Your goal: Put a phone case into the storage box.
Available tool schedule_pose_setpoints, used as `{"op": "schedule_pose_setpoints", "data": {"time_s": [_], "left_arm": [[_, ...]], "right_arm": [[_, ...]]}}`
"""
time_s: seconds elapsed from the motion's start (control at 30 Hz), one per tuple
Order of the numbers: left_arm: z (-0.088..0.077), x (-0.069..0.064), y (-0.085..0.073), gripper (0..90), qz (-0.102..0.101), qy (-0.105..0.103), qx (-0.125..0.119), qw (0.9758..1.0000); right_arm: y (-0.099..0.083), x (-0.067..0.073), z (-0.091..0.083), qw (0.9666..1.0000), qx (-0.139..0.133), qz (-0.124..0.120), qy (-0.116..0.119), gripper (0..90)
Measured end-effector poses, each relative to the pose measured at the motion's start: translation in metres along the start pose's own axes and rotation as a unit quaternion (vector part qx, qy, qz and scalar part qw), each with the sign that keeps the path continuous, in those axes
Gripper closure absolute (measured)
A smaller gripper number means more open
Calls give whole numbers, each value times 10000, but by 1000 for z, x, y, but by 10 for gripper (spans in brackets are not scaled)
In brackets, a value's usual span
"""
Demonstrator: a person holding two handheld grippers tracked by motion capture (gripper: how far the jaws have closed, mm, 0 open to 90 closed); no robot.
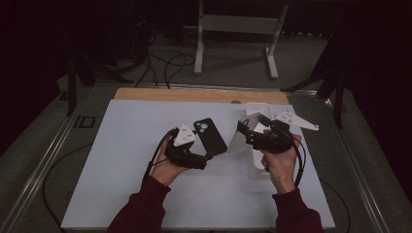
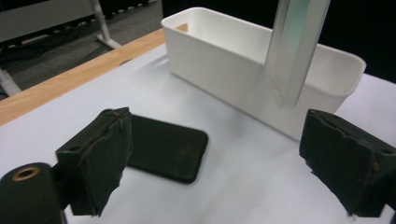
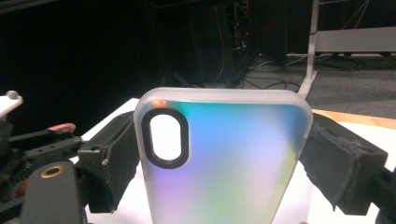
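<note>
Found the left gripper (image 2: pixel 219 158) released, jaws spread wide with nothing pressed between the pads, and saw it in the high view (image 1: pixel 208 158) lying low over the table in the person's left hand, aimed toward the middle. Found the right gripper (image 3: pixel 219 161) clenched on a translucent phone case (image 3: pixel 224 168), pads pressed against its two long sides, and placed it in the high view (image 1: pixel 243 132) raised in the right hand beside the bin. Then took the rest by size. Noted the white table (image 1: pixel 121 160) spread across most of the high view, with a wooden strip (image 1: pixel 194 94) along its far edge. Noted a white bin (image 1: pixel 254 106) standing lengthwise at the right of the table, partly behind the right gripper; saw it again in the left gripper view (image 2: pixel 219 79) as a long, open, straight-walled box just beyond the jaws. Saw the translucent case held upright off the table, shimmering in blue, green and pink, its dark-rimmed oval camera cutout at the upper left in the right gripper view; in the high view (image 1: pixel 237 141) hung between the bin and the other case, and in the left gripper view (image 2: pixel 294 51) hung edge-on before the bin. Saw the black phone case (image 1: pixel 210 136) lying flat on the table near the middle, just ahead of the left gripper's open jaws; in the left gripper view (image 2: pixel 168 149) lay partly behind one pad, untouched as far as could be told.
</note>
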State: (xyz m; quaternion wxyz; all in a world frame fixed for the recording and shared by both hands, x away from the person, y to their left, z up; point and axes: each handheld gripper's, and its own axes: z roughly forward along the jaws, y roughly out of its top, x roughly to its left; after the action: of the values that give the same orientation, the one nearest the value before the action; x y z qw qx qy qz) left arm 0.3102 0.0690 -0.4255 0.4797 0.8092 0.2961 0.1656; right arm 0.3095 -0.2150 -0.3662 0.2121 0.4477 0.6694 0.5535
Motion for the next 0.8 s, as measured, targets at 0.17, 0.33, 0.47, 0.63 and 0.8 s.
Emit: {"op": "schedule_pose_setpoints", "data": {"time_s": [0.17,0.33,0.47,0.63,0.8], "left_arm": [[-10,8,-6,30,-5,86,75,9999],[-23,16,-13,0,99,302,160,9994],[-32,23,-17,0,76,455,134,9988],[-43,31,-24,0,55,670,149,9976],[-53,40,-32,0,-8,806,125,9967]], "right_arm": [[4,-3,5,9999,11,-96,-92,167],[8,-8,8,9997,31,-139,-178,167],[11,-12,11,9993,6,-194,-320,167],[16,-16,12,9988,-26,-253,-413,167],[17,-20,16,9986,29,-277,-461,167]]}}
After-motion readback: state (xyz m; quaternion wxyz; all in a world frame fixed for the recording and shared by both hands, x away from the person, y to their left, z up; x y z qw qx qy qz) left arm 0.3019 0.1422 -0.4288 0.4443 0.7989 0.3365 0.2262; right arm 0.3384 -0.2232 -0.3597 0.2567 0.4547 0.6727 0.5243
